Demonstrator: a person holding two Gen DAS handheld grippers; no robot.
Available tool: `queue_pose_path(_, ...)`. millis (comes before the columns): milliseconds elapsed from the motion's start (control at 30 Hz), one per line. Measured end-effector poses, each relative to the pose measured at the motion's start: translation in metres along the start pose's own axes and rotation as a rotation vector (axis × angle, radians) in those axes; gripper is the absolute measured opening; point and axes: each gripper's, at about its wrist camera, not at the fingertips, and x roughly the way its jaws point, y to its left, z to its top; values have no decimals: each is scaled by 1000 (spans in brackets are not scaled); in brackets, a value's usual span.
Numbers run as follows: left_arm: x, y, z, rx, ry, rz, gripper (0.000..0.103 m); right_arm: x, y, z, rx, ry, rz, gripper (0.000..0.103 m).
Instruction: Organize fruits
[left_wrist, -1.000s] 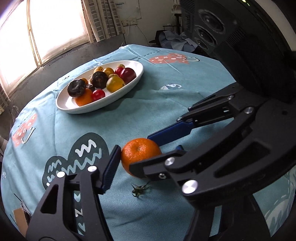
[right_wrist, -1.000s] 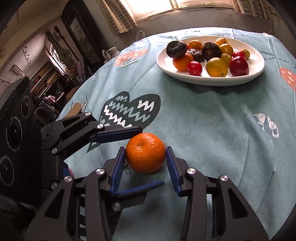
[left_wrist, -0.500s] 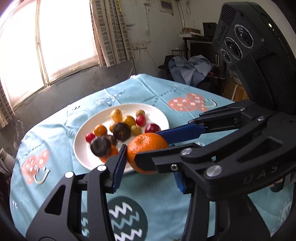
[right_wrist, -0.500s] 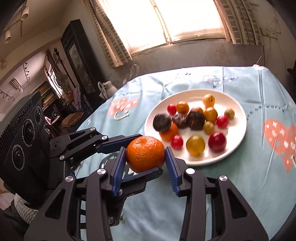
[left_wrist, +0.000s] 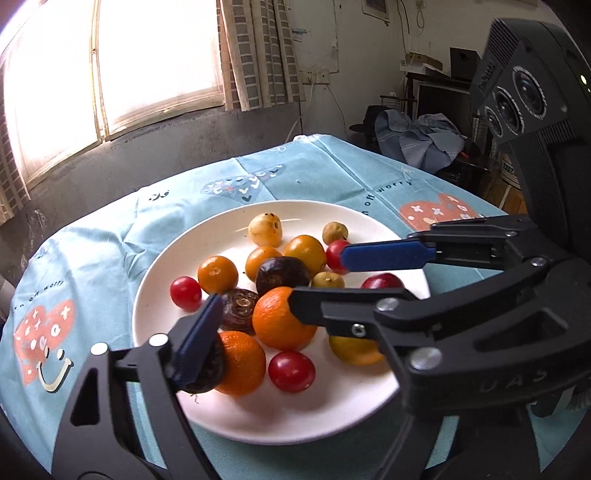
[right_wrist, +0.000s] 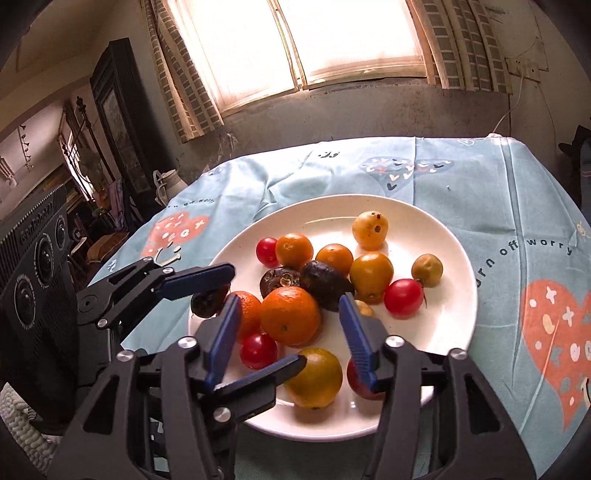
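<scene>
Both grippers over the white plate (right_wrist: 436, 332) on the blue tablecloth (right_wrist: 517, 192). Left gripper (left_wrist: 255, 310) jaws opening — released. Right gripper (right_wrist: 290, 325) jaws opening, blue pads clear of the orange (right_wrist: 290, 319). Orange resting among the other fruit on the plate, between both pairs of fingers — no grip.

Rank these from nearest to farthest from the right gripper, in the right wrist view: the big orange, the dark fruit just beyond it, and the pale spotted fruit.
1. Big orange: between the right gripper's opening jaws.
2. Dark fruit: just beyond, mid-plate.
3. Pale spotted fruit: far side of the plate.
</scene>
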Motion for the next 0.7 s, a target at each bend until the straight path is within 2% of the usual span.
queue_pose_path(67,-7,1,1,-9,-4,22,89,-13,2,3,-8,-32,-30,63)
queue_pose_path(167,-24,2,1,-34,-6,93,92,-42,9,4,2,-95,-73,64)
queue_pose_path(267,-53,1,-7,-86,-23,148,101,-77,19,-5,15,-158,-140,78)
queue_pose_path(300,-64,0,-12,-105,-30,174,101,-88,23,-12,26,-183,-175,98)
queue_pose_path(333,-73,-2,-17,-119,-33,201,101,-100,26,-21,40,-219,-210,102)
queue_pose_path(400,-90,-6,-31,-145,-23,253,101,-116,31,-42,66,-271,-277,102)
queue_pose_path(500,-110,-13,-51,-187,-11,296,101,-123,35,-73,91,-264,-356,102)
queue_pose_path(600,-125,-20,-71,-212,-15,341,101,-122,33,-103,108,-248,-294,102)
queue_pose_path(700,-139,-25,-80,-188,-40,356,101,-118,37,-110,107,-212,-329,102)
